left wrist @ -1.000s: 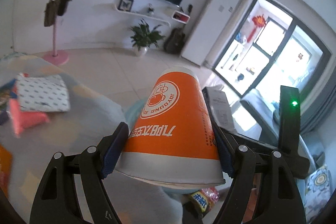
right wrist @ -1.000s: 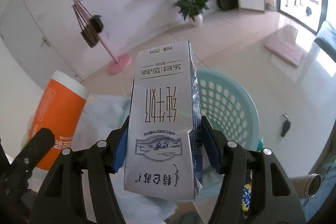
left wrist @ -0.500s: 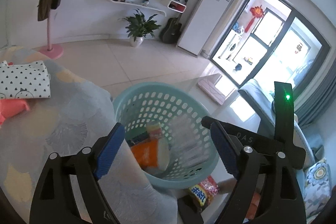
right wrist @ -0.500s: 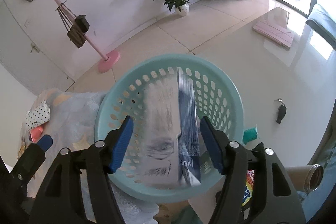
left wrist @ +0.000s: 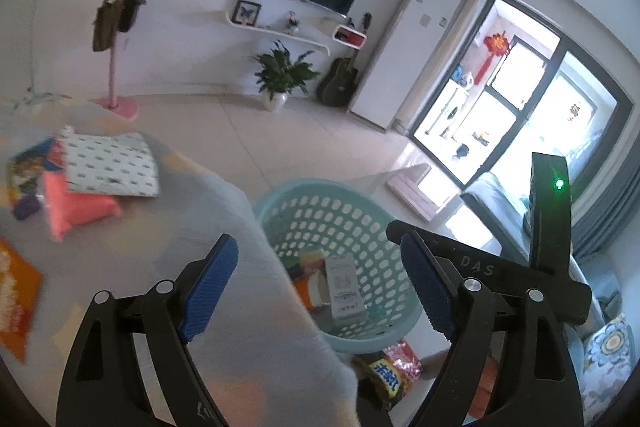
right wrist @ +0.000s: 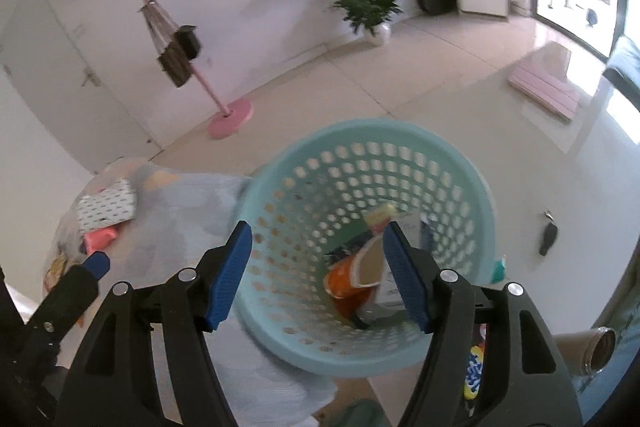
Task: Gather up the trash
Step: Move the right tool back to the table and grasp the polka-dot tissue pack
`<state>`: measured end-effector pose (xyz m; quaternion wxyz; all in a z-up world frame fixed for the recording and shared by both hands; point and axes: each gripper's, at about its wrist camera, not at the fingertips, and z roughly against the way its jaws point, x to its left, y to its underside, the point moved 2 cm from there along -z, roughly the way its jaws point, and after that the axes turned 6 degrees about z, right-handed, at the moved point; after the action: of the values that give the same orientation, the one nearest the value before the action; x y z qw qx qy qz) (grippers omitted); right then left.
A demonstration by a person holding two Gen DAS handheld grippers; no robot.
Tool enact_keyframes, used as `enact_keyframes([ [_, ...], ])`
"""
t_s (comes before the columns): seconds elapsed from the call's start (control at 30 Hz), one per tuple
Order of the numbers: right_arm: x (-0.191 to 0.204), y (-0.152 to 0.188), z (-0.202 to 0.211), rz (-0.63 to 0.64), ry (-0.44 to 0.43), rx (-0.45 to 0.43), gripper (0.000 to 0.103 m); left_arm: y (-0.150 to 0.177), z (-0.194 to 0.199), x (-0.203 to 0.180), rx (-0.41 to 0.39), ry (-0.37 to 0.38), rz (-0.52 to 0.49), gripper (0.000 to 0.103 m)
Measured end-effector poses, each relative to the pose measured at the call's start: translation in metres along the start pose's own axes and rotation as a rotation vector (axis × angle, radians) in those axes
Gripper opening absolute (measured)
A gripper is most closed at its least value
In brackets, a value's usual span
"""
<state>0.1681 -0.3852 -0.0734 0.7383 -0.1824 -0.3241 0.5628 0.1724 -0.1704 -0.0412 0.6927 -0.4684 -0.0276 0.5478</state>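
We hold 2 grippers over a pale teal basket (right wrist: 460, 179) that stands on the floor against the edge of a cloth-covered table (left wrist: 168, 251). The left gripper (left wrist: 320, 283) has its blue pads spread wide with nothing between them; its jaws have just been opening, and the basket lies below and ahead of it, slightly toward its right pad. The right gripper (right wrist: 320, 267) is also parted and empty, its jaws having just been opening too, and it points down into the basket mouth. Inside the basket, beneath the right gripper, lie an orange paper cup (right wrist: 348, 283) on its side and a white milk carton (left wrist: 345, 285), with a few smaller wrappers beside them. We judge that the drop step for these 2 items is done and both hands are free. More litter shows to the far left of the left gripper on the table: a spotted white packet (left wrist: 108, 165), a pink packet (left wrist: 76, 205) touching it, and an orange wrapper (left wrist: 16, 299) nearer to us. A snack bag (left wrist: 392, 371) lies on the floor just beside the basket base. The next move probably calls for swinging a gripper back toward the table and closing on one packet.
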Motion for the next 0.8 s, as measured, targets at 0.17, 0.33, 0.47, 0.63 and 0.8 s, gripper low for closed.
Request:
enact_keyframes([
  [0.17,0.057,-0.009,0.002,0.129,-0.081,-0.021,0.064,-0.008,0.040,0.029,-0.071,-0.049,0.054,0.080],
  [0.33,0.124,-0.013,-0.006,0.277,-0.177,-0.024,0.064,-0.011,0.088,0.077,-0.115,-0.115,0.152,0.080],
  [0.47,0.168,-0.014,-0.017,0.377,-0.246,-0.014,0.063,-0.011,0.128,0.114,-0.175,-0.199,0.209,0.080],
  [0.63,0.216,-0.016,-0.037,0.455,-0.280,0.014,0.063,-0.007,0.165,0.151,-0.243,-0.307,0.270,0.080],
  [0.8,0.245,-0.019,-0.062,0.472,-0.264,0.041,0.069,-0.001,0.174,0.174,-0.268,-0.379,0.291,0.080],
])
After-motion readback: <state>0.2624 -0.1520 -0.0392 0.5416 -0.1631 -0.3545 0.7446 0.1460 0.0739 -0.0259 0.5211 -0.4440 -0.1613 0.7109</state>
